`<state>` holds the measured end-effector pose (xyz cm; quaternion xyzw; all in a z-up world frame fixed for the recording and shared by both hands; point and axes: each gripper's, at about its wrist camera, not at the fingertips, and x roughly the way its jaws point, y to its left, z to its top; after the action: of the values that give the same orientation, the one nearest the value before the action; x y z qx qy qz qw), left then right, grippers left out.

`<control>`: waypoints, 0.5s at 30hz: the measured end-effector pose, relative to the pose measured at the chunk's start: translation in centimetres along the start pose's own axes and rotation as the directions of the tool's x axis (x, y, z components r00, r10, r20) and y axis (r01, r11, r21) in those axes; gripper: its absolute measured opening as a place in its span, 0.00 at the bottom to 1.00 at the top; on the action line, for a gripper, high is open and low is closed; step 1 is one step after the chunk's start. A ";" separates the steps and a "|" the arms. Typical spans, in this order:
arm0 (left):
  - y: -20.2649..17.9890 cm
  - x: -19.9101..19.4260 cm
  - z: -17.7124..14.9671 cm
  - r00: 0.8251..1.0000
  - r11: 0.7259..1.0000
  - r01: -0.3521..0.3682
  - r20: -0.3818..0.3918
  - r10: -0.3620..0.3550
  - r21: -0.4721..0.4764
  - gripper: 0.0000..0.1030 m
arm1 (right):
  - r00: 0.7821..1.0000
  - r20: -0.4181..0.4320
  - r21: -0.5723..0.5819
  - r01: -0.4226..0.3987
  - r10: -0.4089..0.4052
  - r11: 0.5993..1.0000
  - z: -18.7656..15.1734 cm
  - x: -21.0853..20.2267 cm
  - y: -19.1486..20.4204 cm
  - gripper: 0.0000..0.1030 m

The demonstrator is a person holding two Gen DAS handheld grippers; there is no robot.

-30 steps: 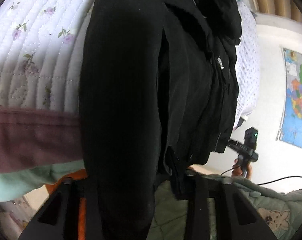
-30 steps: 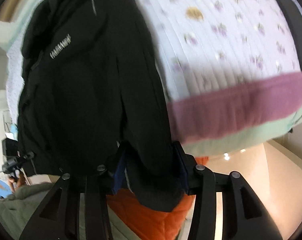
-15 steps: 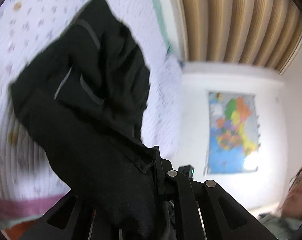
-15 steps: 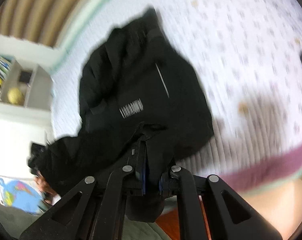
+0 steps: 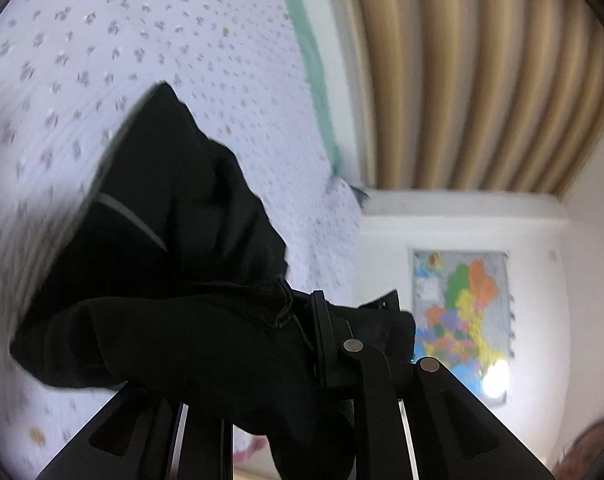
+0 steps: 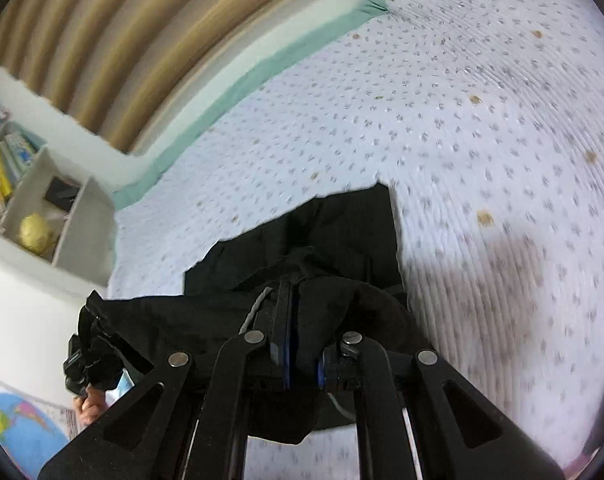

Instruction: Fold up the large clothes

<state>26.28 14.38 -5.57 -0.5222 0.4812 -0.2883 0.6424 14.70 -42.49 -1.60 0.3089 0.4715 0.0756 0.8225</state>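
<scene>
A large black jacket (image 5: 173, 240) with thin grey stripes lies partly on a white quilted bed (image 5: 101, 60) with small flower print. My left gripper (image 5: 302, 320) is shut on a bunched black edge of the jacket, which drapes over its fingers. My right gripper (image 6: 291, 308) is shut on another black edge of the jacket (image 6: 342, 232), which folds forward over itself toward the far part of the bed (image 6: 462, 120). The fabric hides the left gripper's left finger.
A tan ribbed headboard (image 5: 482, 80) and a green bed border (image 6: 237, 88) run along the far side. A white shelf with books and a yellow ball (image 6: 37, 232) stands at left. A coloured map (image 5: 462, 304) hangs on the white wall.
Both grippers have lifted and carried the jacket's lower edge forward over the bed. The pink blanket edge has dropped out of view, and the jacket now lies doubled over, shorter in both views.
</scene>
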 end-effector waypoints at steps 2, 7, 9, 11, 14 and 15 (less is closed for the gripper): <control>1.2 1.5 2.3 0.999 0.998 -0.047 0.010 0.047 -0.037 0.17 | 0.999 -0.027 0.013 0.030 -0.030 0.999 2.5 2.9 0.0 0.12; 5.3 5.3 6.8 0.993 0.983 -0.110 0.021 0.114 -0.144 0.17 | 0.988 -0.113 0.055 0.114 -0.108 0.992 6.6 10.5 -1.6 0.13; 7.5 6.9 7.9 0.988 0.970 -0.149 0.006 0.153 -0.193 0.17 | 0.979 -0.152 0.061 0.144 -0.133 0.988 7.0 13.1 -2.4 0.13; 9.9 8.6 8.5 0.981 0.954 -0.190 -0.023 0.190 -0.233 0.17 | 0.963 -0.213 0.068 0.182 -0.164 0.981 7.0 16.3 -3.5 0.13; 11.8 9.8 8.9 0.980 0.948 -0.197 -0.037 0.194 -0.249 0.18 | 0.942 -0.283 0.083 0.213 -0.182 0.973 6.4 19.9 -5.2 0.13; 12.0 9.9 9.1 0.981 0.949 -0.196 -0.044 0.191 -0.246 0.18 | 0.939 -0.292 0.087 0.216 -0.182 0.973 6.2 20.7 -5.6 0.13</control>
<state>36.78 12.76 -20.19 -0.5462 0.5689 -0.1663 0.5919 30.09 -41.01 -17.68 0.2934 0.6163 0.0074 0.7307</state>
